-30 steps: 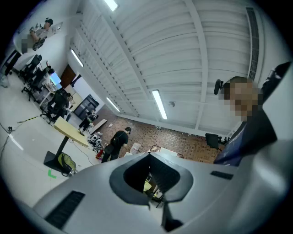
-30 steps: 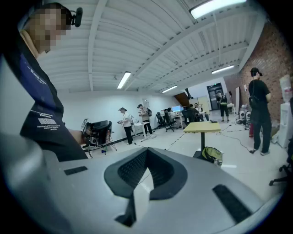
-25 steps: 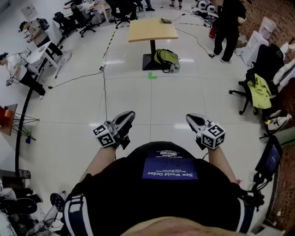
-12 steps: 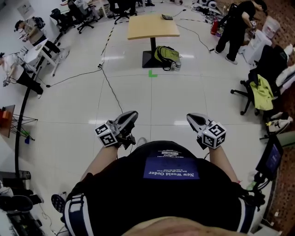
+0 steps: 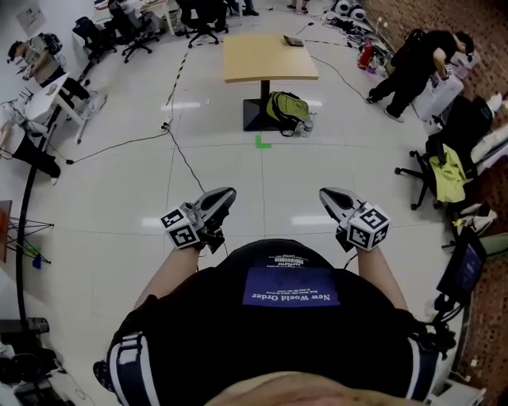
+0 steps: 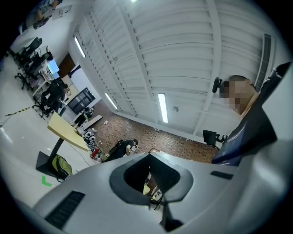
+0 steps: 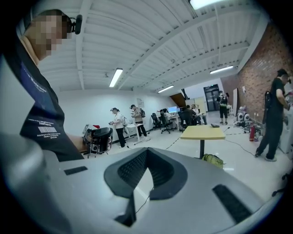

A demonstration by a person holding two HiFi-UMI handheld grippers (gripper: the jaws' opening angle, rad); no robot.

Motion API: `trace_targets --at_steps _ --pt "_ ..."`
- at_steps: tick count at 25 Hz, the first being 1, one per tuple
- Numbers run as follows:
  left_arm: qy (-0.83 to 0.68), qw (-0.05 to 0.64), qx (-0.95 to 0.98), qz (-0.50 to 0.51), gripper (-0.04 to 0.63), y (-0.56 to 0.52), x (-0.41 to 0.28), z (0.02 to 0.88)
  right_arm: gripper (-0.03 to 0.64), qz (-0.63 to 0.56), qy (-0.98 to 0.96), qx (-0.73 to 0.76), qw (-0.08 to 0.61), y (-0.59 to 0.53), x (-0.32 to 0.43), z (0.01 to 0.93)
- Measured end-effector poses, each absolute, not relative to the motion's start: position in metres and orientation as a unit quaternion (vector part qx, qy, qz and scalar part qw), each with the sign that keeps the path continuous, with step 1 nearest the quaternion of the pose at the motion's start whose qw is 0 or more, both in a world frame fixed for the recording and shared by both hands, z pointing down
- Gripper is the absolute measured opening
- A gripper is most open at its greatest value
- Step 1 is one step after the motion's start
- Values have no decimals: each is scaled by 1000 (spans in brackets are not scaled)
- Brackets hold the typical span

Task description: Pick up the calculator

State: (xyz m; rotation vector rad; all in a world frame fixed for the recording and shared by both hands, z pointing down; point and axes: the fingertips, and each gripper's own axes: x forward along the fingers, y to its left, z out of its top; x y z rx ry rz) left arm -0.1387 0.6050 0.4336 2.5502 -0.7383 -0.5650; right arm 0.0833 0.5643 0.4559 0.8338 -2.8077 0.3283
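A: Now, left gripper (image 5: 224, 197): jaws pressed together, nothing between. Held low in front of the torso, tips toward the table (image 5: 270, 57).
B: Same for right gripper (image 5: 330, 198): jaws closed tip to tip, empty. About level with the left, a gap between the two.
A: Calculator (image 5: 294, 40)?
B: Lying flat near the far right corner of the tabletop, well apart from both grippers. Small and dark; keys too small to read.
A: Around the table?
B: Green backpack (image 5: 287, 106) slumped against the pedestal base. Green tape mark (image 5: 262, 143) on the floor tiles on the near side. Black cable (image 5: 178, 147) running across the floor at left.
A: People?
B: Person in black (image 5: 417, 63) bent over by the brick wall (image 5: 476, 24) at right; others at desks far left. Office chair (image 5: 444, 166) with a yellow-green garment over it at right, near that wall.
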Motion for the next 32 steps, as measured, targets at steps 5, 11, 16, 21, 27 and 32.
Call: trace_targets --at_steps 5,11,16,21,27,32 --pt "-285 207 912 -210 6 559 -184 434 -15 108 -951 267 110 516 42 456" --pt "-326 211 897 -213 6 504 -210 444 -15 117 -958 240 105 440 22 464" --pt "-363 189 888 -210 6 438 -202 431 -15 106 -969 204 92 359 24 463" --pt "-400 169 876 -210 6 372 -184 411 -15 65 -980 156 105 283 32 448" --pt "-410 173 868 -220 6 301 -153 403 -15 70 -983 142 93 205 58 442" --pt "-396 192 873 -212 6 249 -145 413 -15 87 -979 156 96 164 70 458"
